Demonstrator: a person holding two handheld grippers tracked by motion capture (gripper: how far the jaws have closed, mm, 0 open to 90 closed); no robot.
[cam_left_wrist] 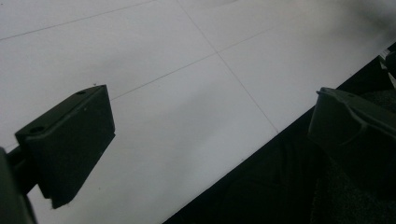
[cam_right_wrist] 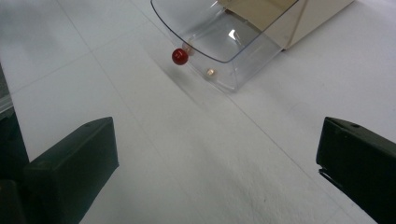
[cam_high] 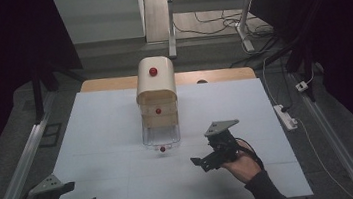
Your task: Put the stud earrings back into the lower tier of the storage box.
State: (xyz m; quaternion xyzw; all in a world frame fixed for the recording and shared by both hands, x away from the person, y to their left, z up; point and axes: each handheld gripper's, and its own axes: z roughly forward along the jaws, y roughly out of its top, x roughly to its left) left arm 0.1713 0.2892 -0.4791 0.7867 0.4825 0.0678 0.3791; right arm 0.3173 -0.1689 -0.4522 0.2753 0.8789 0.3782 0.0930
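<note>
One cream drawer cabinet (cam_high: 155, 89) noted, standing at the middle of the white table (cam_high: 103, 138), toward the far side. Three red knobs counted in the high view: one on the rounded top front (cam_high: 153, 71), one on the middle drawer (cam_high: 158, 111), one on the clear bottom drawer (cam_high: 162, 149). Bottom drawer (cam_high: 161, 134) found pulled out toward the near edge, seen again in the right gripper view (cam_right_wrist: 224, 42) with its red knob (cam_right_wrist: 180, 56) at the front wall; nothing visible inside it. Two grippers counted. Right gripper (cam_high: 202, 161) held in a hand (cam_high: 242, 165) just right of and nearer than the open drawer, apart from it, pointed left toward the knob; jaws spread wide, gripping nothing (cam_right_wrist: 217, 158). Forearm in a dark sleeve entering from the near edge. Left gripper (cam_high: 79, 193) located at the near left corner of the table, well apart from the cabinet, pointed right; jaws likewise spread wide, nothing between them (cam_left_wrist: 210, 135). Table edge crossing beneath the left gripper, dark floor beyond.
</note>
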